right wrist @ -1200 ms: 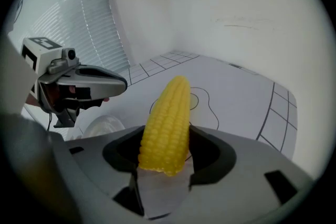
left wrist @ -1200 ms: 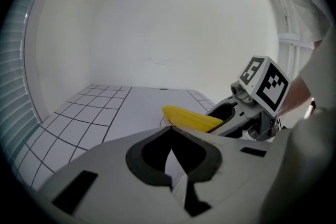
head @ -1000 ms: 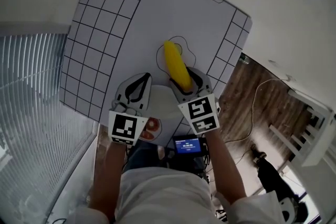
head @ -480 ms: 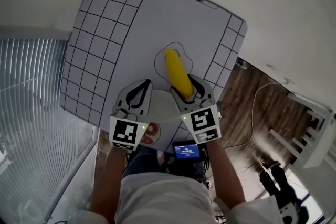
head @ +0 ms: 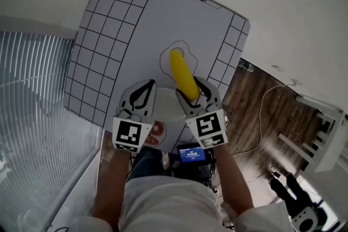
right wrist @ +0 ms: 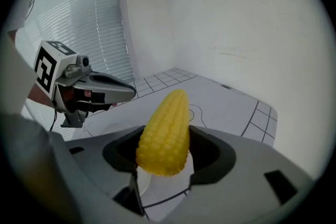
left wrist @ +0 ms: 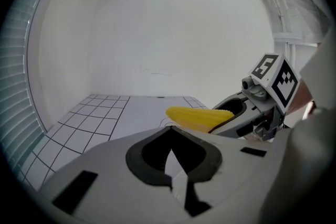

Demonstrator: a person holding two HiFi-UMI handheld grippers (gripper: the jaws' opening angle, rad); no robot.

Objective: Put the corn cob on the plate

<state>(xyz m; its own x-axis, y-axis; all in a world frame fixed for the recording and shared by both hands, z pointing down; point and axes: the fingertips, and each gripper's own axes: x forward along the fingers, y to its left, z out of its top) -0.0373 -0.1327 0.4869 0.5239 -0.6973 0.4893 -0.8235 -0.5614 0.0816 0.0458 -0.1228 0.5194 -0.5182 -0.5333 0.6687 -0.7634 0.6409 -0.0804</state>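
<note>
1. right gripper [right wrist: 168, 153]: jaws clenched on the fat butt end of the corn cob [right wrist: 164, 131], one pad on each side. Gripped at the end, probably so the long body hangs clear for laying down.
2. Cob sticks out past the jaws toward 11 o'clock in the head view, tip over the drawn outline [head: 191, 52]. It looks lifted off the surface, not resting.
3. left gripper [left wrist: 170, 136]: jaw tips pressed together, nothing between them. It sits at 9 o'clock of the right one, parked and idle; one gripper is enough for the cob.
4. plate [head: 167, 114]: white, between the two grippers, under and at 7 o'clock of the gripped end. Only that end overlaps its edge; the rest of the cob is over the mat [head: 136, 24].
5. Judgement: pickup done, placing not yet done. The cob needs drawing back toward 6 o'clock, then lowering flat before release.
6. Risk: the cob is round, so it could roll off the plate if let go high.
</note>
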